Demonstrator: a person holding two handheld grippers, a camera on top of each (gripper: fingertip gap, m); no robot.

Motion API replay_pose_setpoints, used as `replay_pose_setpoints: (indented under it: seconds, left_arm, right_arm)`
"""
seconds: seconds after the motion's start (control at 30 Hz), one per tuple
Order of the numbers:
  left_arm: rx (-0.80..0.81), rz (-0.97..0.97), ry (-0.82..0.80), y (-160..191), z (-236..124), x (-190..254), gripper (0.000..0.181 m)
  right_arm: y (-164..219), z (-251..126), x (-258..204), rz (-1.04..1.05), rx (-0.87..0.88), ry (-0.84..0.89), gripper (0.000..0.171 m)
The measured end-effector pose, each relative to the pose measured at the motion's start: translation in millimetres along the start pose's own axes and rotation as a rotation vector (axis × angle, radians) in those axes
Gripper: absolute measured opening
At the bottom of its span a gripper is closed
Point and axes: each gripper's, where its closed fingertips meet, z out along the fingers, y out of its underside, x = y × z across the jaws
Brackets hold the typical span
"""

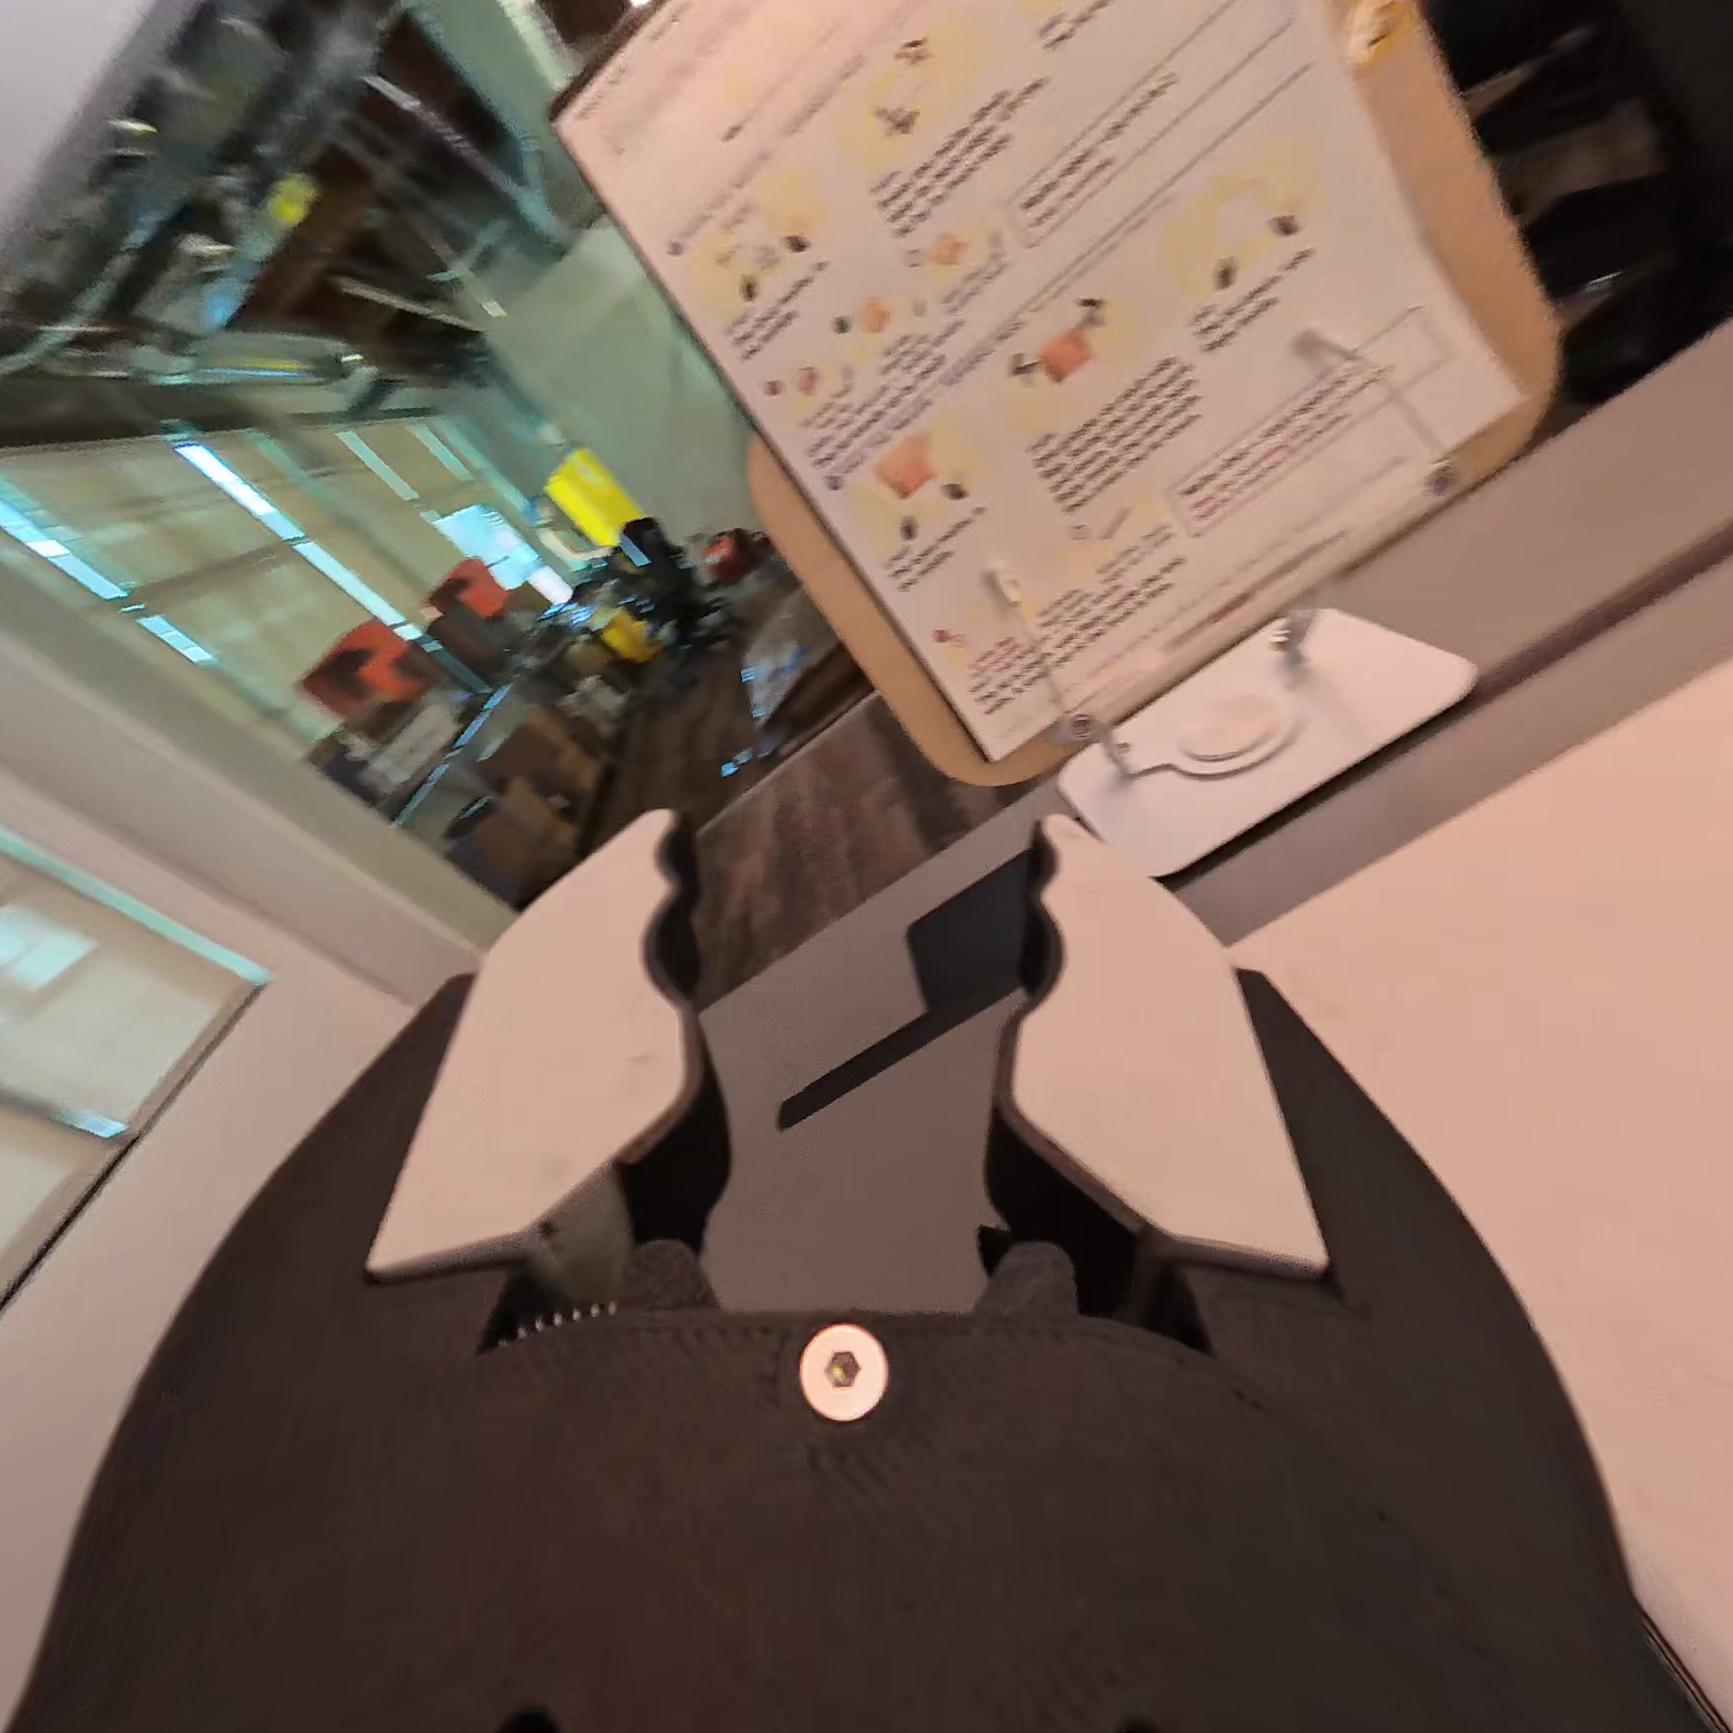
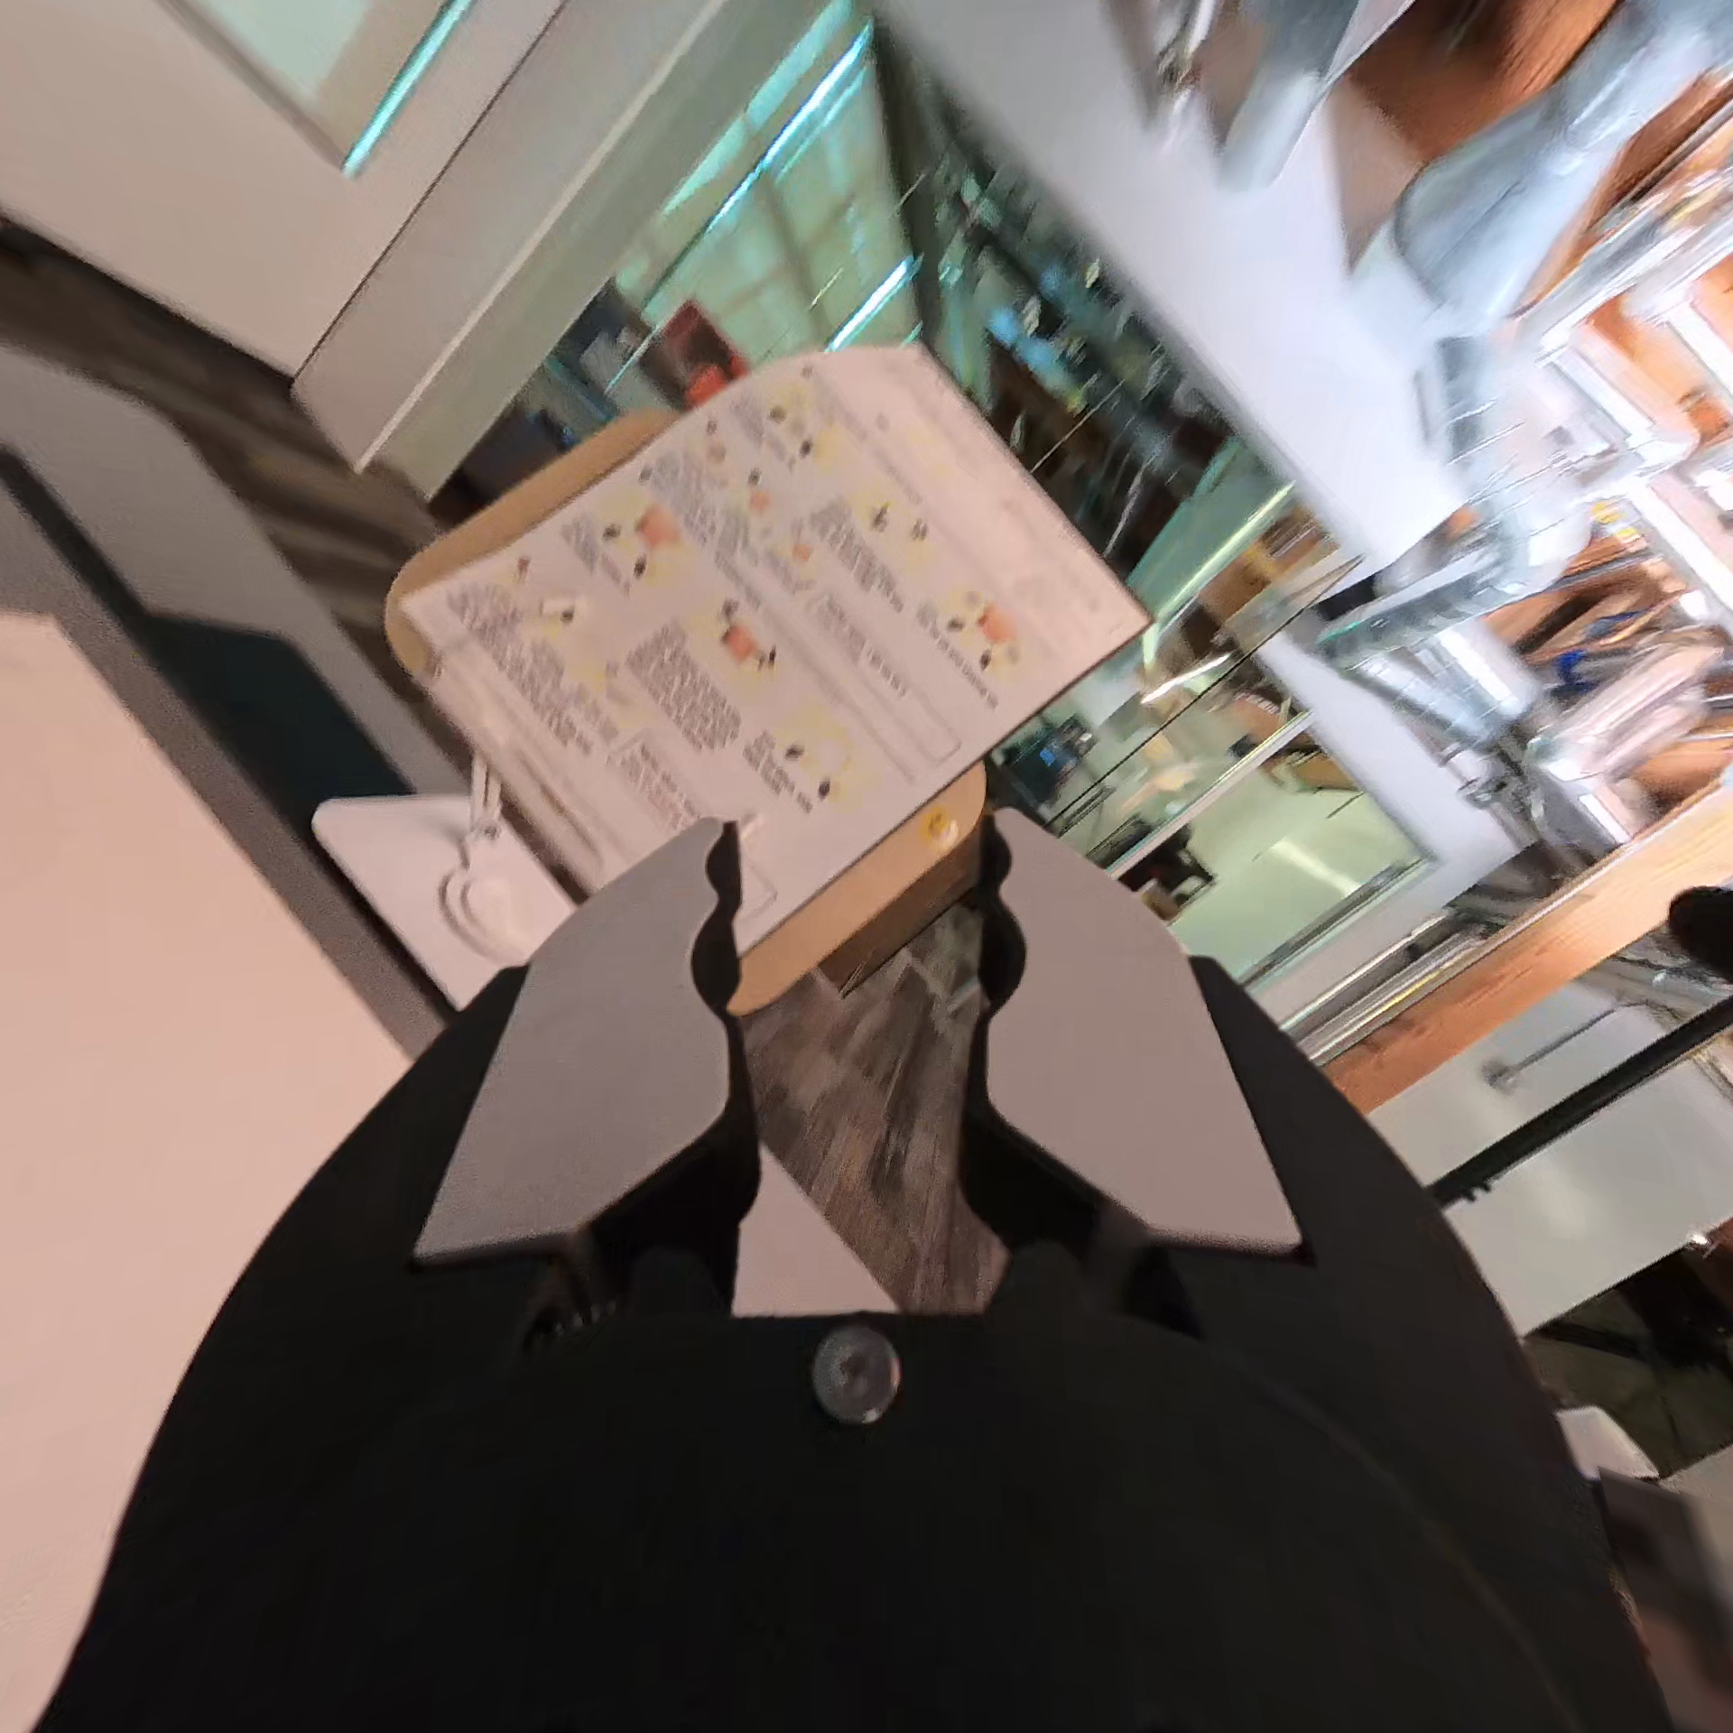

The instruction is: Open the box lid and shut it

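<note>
Left tool (image 1: 858,844): fingers spread, with a clear gap between the two pale finger plates. Nothing lies between them. Through the gap a grey strip and a black angular piece (image 1: 966,947) are visible, just ahead of the tips.

Ahead of the left tool and to its right stands a printed instruction sheet (image 1: 1041,356) on a tan backing board (image 1: 1500,309), tilted and carried by a white stand (image 1: 1266,741) with thin wire supports. The stand base rests on the grey strip of the surface (image 1: 1500,1078), beyond the tool tips. The pale surface extends to the right of the tool. Both views are tilted and motion-blurred.

Right tool (image 2: 858,853): fingers spread, gripping nothing. The lower corner of the same backing board (image 2: 900,881) appears between the fingertips, but farther off, not in contact. The sheet (image 2: 769,638) lies directly ahead of the tool and above its tips. The white stand (image 2: 413,872) is ahead and to the left of the left finger. The pale surface (image 2: 141,938) lies to the left of the tool; a patterned floor (image 2: 872,1125) shows through the finger gap.

The box and its lid cannot be found in either view; their position relative to either tool cannot be told.
</note>
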Motion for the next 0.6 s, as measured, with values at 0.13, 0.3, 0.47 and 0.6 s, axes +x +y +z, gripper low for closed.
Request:
replay_pose_setpoints:
  seconds: [0.13,0.3,0.47,0.6]
  left_arm:
    - [0.027,0.032,-0.107,-9.3,-4.1,-7.5,0.079]
    - [0.020,0.043,-0.129,-9.0,-3.8,-9.8,0.080]
    - [-0.005,0.083,-0.164,-3.6,-1.3,-14.7,0.079]
    - [-0.034,0.123,-0.189,0.7,1.3,-14.8,0.080]
  right_arm:
    - [-8.9,11.9,-16.8,-0.040,0.011,0.052,0.063]
    - [-17.9,13.7,-25.3,-0.105,0.027,0.080,0.063]
    - [-19.8,12.4,-21.8,-0.118,-0.008,0.116,0.060]
    - [-17.0,13.3,-21.2,-0.141,-0.056,0.135,0.060]
